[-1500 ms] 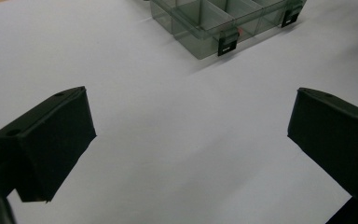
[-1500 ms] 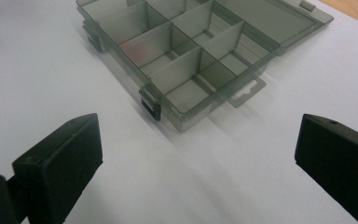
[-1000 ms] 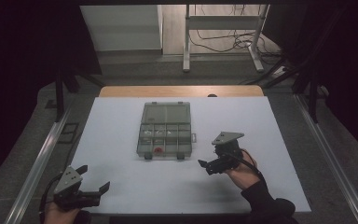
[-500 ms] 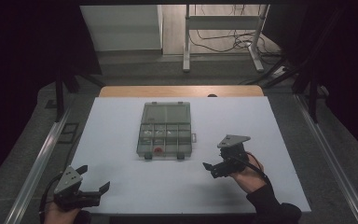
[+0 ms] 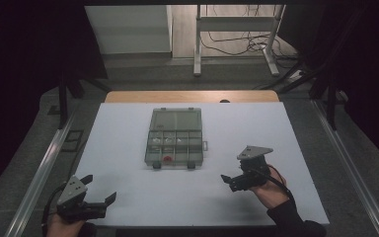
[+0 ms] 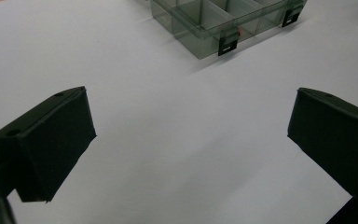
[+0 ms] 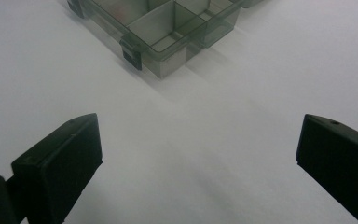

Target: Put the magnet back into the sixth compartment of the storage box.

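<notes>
A clear grey compartment box (image 5: 175, 137) lies shut on the white table top (image 5: 128, 123), with a small red piece (image 5: 168, 159) in a front compartment. My left gripper (image 5: 99, 188) is held low at the near left corner, jaws wide open and empty. In the left gripper view its gripper (image 6: 186, 126) faces the box (image 6: 214, 23) and its two black latches. My right gripper (image 5: 229, 182) hovers right of the box's front, open and empty. In the right gripper view that gripper (image 7: 198, 149) looks at the box's corner (image 7: 168, 28) over bare table.
A wooden strip (image 5: 192, 96) runs along the table's far edge. Metal rails (image 5: 44, 163) flank both sides. Behind the table stand a frame's legs (image 5: 197, 44) and loose cables (image 5: 237, 44) on the floor. White surface lies around the box.
My right gripper has drawn back a little toward the near right, away from the box. The left gripper and the box have stayed put.
</notes>
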### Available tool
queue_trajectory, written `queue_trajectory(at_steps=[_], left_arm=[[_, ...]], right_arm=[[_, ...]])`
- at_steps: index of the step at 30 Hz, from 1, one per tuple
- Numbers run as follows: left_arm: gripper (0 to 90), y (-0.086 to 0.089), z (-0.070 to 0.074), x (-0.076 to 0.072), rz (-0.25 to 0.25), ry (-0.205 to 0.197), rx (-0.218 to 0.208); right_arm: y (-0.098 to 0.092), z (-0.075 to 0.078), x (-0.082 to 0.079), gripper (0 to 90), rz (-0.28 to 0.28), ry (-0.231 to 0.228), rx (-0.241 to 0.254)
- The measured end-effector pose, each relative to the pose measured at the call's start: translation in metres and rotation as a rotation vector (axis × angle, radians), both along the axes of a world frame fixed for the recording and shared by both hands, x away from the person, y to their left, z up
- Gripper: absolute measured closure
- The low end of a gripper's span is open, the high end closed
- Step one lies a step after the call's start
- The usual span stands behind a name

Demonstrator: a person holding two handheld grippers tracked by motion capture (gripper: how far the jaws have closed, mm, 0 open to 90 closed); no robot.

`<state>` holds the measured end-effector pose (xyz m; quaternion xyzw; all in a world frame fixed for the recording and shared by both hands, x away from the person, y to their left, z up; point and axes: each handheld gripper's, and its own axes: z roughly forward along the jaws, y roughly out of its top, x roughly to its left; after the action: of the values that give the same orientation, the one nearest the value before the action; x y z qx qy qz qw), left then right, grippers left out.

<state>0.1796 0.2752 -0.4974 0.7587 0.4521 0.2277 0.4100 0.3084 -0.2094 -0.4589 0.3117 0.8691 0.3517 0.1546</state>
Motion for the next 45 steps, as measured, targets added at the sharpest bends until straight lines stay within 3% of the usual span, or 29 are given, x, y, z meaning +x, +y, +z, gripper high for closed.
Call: queue_trajectory(at_steps=[45], left_arm=[[0.9,0.0,0.0,0.0,0.004,0.002,-0.002]], right_arm=[[-0.055,-0.002,-0.028,0.0,-0.157,-0.014,0.031]])
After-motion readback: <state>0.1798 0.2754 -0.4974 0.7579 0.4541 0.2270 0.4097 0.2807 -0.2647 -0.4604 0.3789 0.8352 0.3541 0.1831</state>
